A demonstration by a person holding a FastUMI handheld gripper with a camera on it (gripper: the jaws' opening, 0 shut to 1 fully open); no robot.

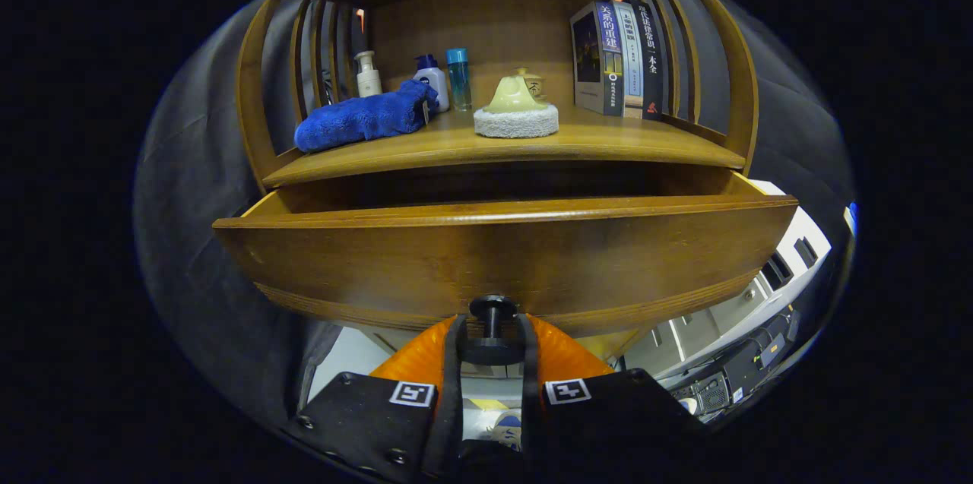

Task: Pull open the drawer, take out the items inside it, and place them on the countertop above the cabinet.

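The wooden drawer (502,256) stands pulled partly out of the cabinet, its front panel facing me. Its black knob (492,311) sits low on the panel, and my gripper (492,343) is shut on the knob, one finger on each side of its stem. The drawer's inside is dark and hidden behind the front panel. Above it runs the countertop (608,142). On the countertop lie a blue towel (365,119) at the left and a pale yellow object (515,96) resting on a round white pad (517,123) in the middle.
At the back of the countertop stand a small pump bottle (368,74), a white bottle with a blue cap (432,77) and a blue-capped clear bottle (458,79). Several books (619,58) stand at the right. Slatted wooden sides (255,96) close both ends. White units (768,279) lie below right.
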